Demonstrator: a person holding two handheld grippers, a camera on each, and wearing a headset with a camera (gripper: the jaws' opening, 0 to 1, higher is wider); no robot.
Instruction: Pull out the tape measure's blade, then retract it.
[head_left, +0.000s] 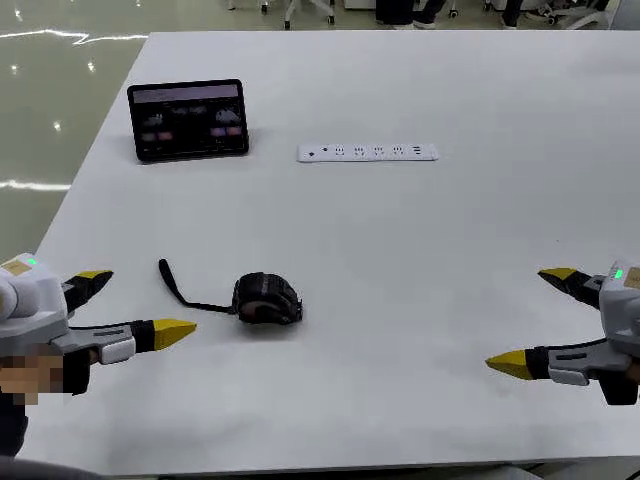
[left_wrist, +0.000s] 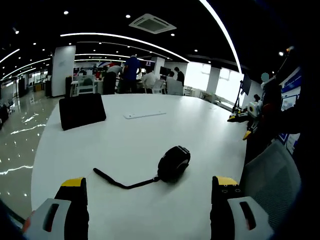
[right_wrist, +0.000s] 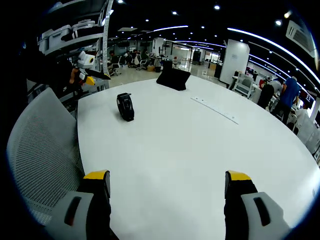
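Observation:
A black tape measure (head_left: 267, 298) lies on the white table (head_left: 400, 230), its black wrist strap (head_left: 178, 288) trailing to the left; no blade is drawn out. My left gripper (head_left: 133, 305) stands open at the left edge, a short way from the strap, with nothing between its yellow fingertips. In the left gripper view the tape measure (left_wrist: 174, 162) sits just ahead of that gripper (left_wrist: 148, 182). My right gripper (head_left: 535, 318) is open at the far right, well away from the tape. The right gripper view has the tape measure (right_wrist: 125, 106) far off at the upper left, ahead of its gripper (right_wrist: 167, 176).
A dark tablet (head_left: 188, 120) stands propped at the back left of the table. A white power strip (head_left: 368, 152) lies at the back centre. A mesh chair (right_wrist: 40, 160) sits at the near edge. People and desks are in the room behind.

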